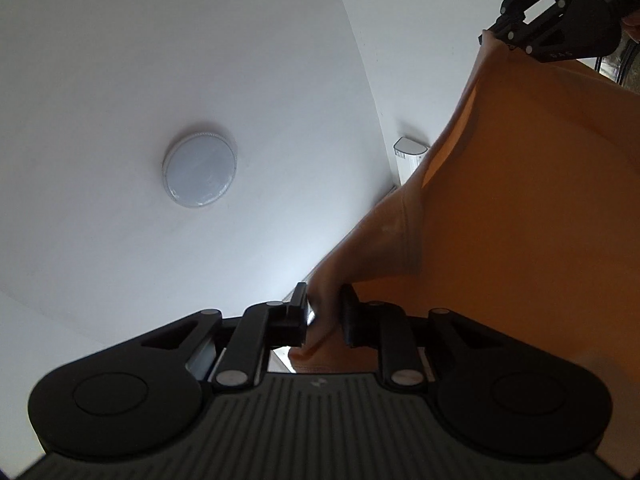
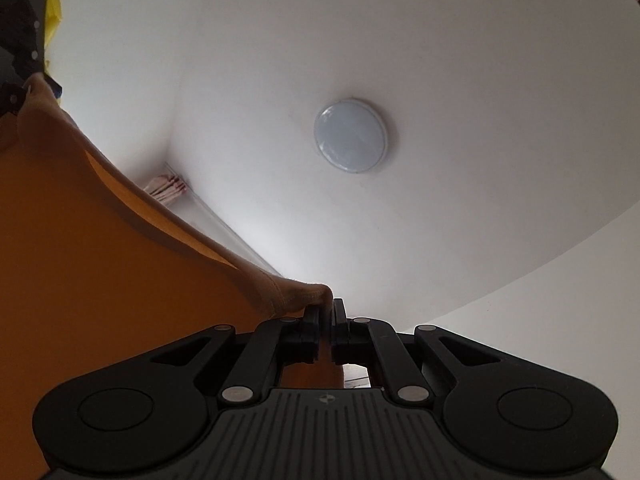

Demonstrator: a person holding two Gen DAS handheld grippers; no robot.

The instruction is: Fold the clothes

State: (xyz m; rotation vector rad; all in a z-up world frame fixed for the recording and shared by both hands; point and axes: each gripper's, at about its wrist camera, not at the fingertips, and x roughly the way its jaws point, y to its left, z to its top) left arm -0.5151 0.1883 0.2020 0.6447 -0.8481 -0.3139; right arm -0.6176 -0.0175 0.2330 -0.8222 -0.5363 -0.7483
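Orange garment (image 1: 520, 220): cut off by the right and lower edges of the left wrist view and by the left edge of the right wrist view; its full shape cannot be told.
Left gripper (image 1: 324, 312): whether the pads press the cloth bunched between them cannot be told.
Right gripper (image 2: 327, 316): the pinched hem is hidden between the nearly closed jaws.
Wall unit (image 1: 410, 156): partly hidden behind the garment; too small to be identified.
Yellow object (image 2: 52, 4): cut off at the upper left; it cannot be identified.
Pleated fabric (image 2: 166, 188): partly covered by the garment's edge.
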